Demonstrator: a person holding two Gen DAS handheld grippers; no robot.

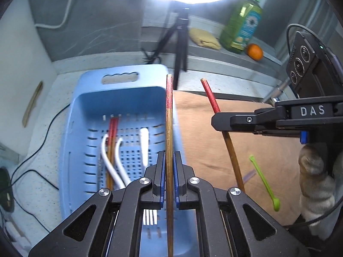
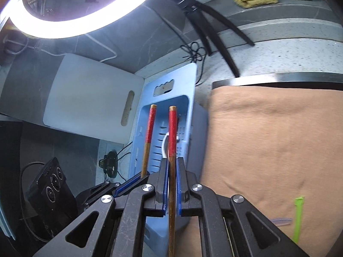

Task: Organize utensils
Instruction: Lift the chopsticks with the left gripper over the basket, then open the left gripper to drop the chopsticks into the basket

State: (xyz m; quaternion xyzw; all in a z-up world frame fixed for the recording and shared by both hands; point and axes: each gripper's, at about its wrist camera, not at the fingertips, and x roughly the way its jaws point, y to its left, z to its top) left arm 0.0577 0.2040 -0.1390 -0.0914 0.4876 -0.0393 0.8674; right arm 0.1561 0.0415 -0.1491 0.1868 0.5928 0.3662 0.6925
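My left gripper (image 1: 169, 160) is shut on a wooden chopstick with a red end (image 1: 169, 128), held over the right rim of the blue perforated basket (image 1: 75, 128). My right gripper (image 2: 171, 167) is shut on a second red-ended chopstick (image 2: 172, 137); it shows in the left wrist view (image 1: 225, 122) over the tan cloth (image 1: 268, 150). The left gripper's chopstick (image 2: 149, 128) shows in the right wrist view. The basket (image 2: 193, 81) holds two more chopsticks (image 1: 112, 132), white utensils (image 1: 144, 145) and a white fork (image 1: 150, 216). A green spoon (image 1: 265, 184) lies on the cloth.
A white cutting board (image 2: 85, 98) leans at the left wall. A ring light on a black tripod (image 1: 180, 42) stands behind the basket. An oil bottle (image 1: 242, 25), an orange (image 1: 255, 51) and a yellow cloth (image 1: 203, 38) sit on the back ledge. Black cables (image 1: 38, 150) run left of the basket.
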